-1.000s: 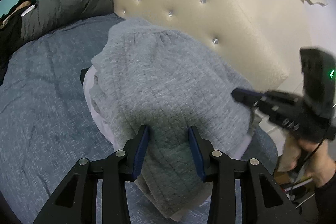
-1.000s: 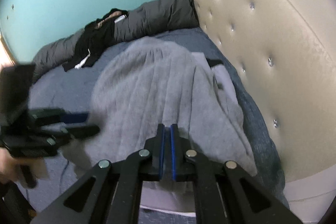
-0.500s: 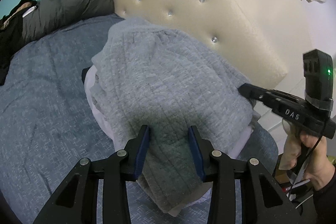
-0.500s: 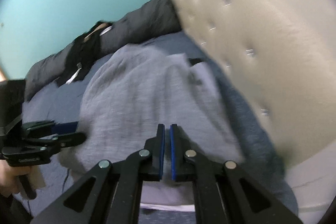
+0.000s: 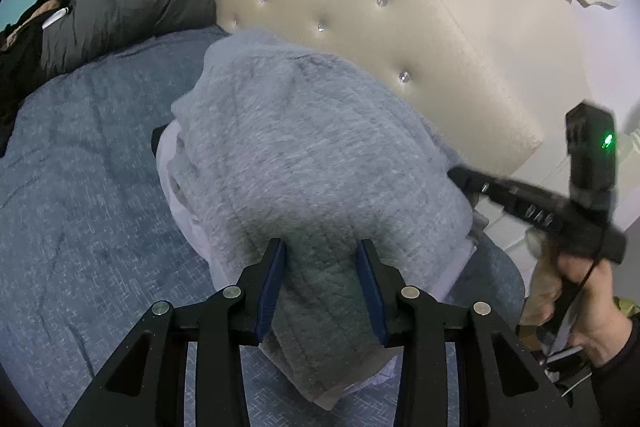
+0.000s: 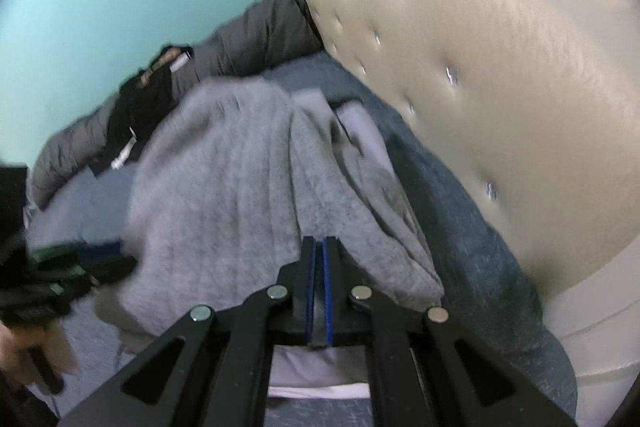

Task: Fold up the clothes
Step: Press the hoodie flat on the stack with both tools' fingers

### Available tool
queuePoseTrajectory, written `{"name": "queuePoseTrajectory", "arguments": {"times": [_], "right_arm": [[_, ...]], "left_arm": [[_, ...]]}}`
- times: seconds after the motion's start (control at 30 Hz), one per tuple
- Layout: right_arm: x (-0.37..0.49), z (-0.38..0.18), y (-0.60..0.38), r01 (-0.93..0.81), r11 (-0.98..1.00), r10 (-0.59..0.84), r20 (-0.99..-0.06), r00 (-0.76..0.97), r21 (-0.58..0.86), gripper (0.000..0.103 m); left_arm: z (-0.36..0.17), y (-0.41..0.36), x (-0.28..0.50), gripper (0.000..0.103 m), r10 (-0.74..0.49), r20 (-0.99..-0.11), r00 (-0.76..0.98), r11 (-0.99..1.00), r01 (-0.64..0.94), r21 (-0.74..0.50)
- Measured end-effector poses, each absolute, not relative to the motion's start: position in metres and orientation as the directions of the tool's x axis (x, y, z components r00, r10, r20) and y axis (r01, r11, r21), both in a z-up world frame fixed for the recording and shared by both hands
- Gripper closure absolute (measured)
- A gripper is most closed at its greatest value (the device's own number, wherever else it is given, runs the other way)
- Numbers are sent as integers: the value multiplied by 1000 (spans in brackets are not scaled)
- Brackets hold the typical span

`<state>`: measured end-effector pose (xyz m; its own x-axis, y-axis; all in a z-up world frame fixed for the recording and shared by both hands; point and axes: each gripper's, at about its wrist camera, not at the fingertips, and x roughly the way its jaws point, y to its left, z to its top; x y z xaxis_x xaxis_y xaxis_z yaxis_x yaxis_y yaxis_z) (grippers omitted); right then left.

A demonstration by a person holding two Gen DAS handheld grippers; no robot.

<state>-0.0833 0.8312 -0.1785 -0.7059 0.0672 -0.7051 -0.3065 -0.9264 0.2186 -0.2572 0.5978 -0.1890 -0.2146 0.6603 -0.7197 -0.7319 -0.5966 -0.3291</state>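
1. While the grey garment lay folded on the bed, its long axis ran ahead of my spread left claw.
2. Right claw (jaws pressed together, nothing visibly pinched) sat at its near edge.

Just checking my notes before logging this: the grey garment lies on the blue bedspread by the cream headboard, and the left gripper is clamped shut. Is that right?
Not quite. The left gripper is open, its jaws spread wide over the grey garment, as the left wrist view shows. The rest holds: the garment lies on the blue bedspread by the cream headboard.
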Motion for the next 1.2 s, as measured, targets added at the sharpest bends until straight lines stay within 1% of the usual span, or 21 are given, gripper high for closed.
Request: {"name": "queuePoseTrajectory", "arguments": {"times": [0.1, 0.2, 0.27, 0.37, 0.43, 0.5, 0.6, 0.7, 0.8, 0.9, 1.0, 1.13, 1.2], "right_arm": [[-101, -158, 822, -255, -934, 15, -687, -727, 250, 101], [-129, -148, 812, -223, -941, -23, -701, -713, 256, 101], [-143, -146, 811, -227, -946, -9, -720, -694, 231, 101], [-159, -157, 821, -270, -943, 21, -771, -637, 197, 101], [-162, -170, 825, -279, -939, 14, -789, -615, 200, 101], [-162, -183, 828, -288, -936, 15, -797, -604, 200, 101], [-160, -194, 831, -303, -928, 10, -796, -606, 219, 101], [-163, -188, 831, -290, -931, 2, -789, -614, 223, 101], [-157, -172, 833, -265, -936, 2, -752, -659, 230, 101], [-148, -164, 845, -302, -923, 33, -732, -680, 239, 101], [-144, -170, 859, -330, -916, 56, -741, -669, 229, 101], [-138, -192, 863, -341, -911, 38, -774, -632, 234, 101], [-132, -187, 863, -340, -906, 36, -755, -654, 251, 101]], "left_arm": [[-189, 596, -260, 63, 660, -725, -199, -593, -729, -340], [-181, 591, -265, 63, 677, -709, -198, -591, -720, -364], [-172, 587, -272, 63, 695, -690, -204, -589, -712, -383], [-159, 585, -289, 63, 707, -671, -221, -594, -701, -395], [-152, 587, -298, 63, 715, -661, -229, -592, -702, -396], [-151, 596, -303, 63, 704, -671, -234, -593, -713, -374], [-163, 611, -311, 63, 690, -694, -206, -585, -724, -366], [-177, 620, -320, 63, 688, -703, -181, -588, -707, -393], [-175, 619, -322, 63, 697, -693, -182, -588, -699, -407], [-166, 621, -327, 63, 695, -689, -204, -592, -707, -388], [-163, 624, -334, 63, 688, -692, -216, -601, -705, -377], [-179, 632, -335, 63, 649, -737, -189, -603, -718, -347], [-181, 630, -334, 63, 648, -737, -191, -608, -713, -350]]}}
